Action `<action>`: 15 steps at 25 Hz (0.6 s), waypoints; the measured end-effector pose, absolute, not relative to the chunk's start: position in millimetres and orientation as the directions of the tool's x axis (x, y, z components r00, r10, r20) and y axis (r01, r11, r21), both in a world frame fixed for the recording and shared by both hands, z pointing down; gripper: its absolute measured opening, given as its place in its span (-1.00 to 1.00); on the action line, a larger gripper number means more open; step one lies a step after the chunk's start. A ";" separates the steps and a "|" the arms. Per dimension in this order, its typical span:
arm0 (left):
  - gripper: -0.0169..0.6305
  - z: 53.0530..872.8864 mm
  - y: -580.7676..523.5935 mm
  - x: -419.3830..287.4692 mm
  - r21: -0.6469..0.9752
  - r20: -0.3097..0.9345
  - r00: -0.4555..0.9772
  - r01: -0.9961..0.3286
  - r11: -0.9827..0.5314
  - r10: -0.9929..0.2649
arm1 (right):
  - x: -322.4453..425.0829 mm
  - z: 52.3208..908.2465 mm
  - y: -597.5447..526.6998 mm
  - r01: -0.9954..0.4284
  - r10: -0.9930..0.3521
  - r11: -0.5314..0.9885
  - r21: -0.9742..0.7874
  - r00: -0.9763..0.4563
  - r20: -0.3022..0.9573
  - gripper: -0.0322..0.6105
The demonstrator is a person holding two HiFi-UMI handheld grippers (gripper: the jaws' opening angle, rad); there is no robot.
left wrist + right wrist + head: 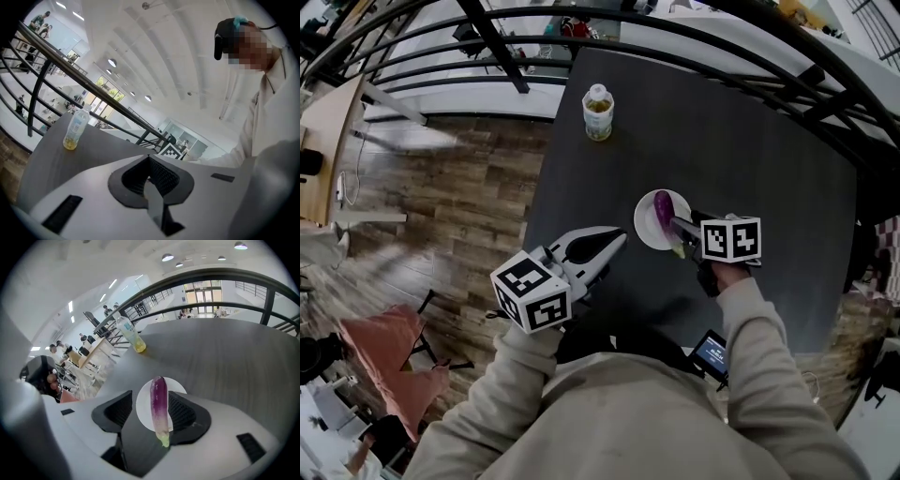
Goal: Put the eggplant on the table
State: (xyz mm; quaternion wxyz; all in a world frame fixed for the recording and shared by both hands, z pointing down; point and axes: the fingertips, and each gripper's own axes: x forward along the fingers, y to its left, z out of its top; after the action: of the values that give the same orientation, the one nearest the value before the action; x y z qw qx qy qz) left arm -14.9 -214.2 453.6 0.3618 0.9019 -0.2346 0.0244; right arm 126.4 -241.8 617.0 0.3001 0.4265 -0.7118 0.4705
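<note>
A slim purple eggplant (663, 213) lies on a small white plate (645, 228) on the dark grey table (741, 141). Its green stem end reaches past the plate's near rim. My right gripper (677, 226) hangs over it, pointing steeply down. In the right gripper view the eggplant (159, 406) shows between the wide open jaws, close by the right pad, with a clear gap to the left pad and the plate (143, 404) beneath. My left gripper (617, 241) hovers left of the plate, jaws shut and empty (149, 158).
A plastic bottle (598, 112) with a little yellow liquid stands at the table's far edge, also seen as the bottle (75, 129) and the bottle (130, 335). A black curved railing (675, 42) runs behind the table. Wooden floor and a pink chair (389, 361) lie to the left.
</note>
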 end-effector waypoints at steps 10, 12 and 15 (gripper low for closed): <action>-0.93 379.6 -231.7 17.2 0.522 0.148 0.931 -0.360 -0.773 -0.334 | 138.7 458.8 -229.0 -0.770 -0.533 0.355 -0.529 -0.632 0.562 -0.24; -0.93 358.4 -234.1 27.0 0.484 0.122 0.944 -0.325 -0.812 -0.305 | 141.1 418.6 -225.8 -0.749 -0.588 0.412 -0.519 -0.654 0.477 -0.34; -0.93 325.1 -229.9 43.7 0.422 0.096 0.960 -0.280 -0.862 -0.264 | 151.8 356.9 -219.4 -0.731 -0.668 0.481 -0.484 -0.663 0.338 -0.64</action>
State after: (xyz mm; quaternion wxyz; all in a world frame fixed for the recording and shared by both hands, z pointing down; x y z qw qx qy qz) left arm 43.7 -229.9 325.1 0.2214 0.9648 -0.1411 0.0173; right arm 151.8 -219.4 356.9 0.0516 0.4072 -0.8589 0.3064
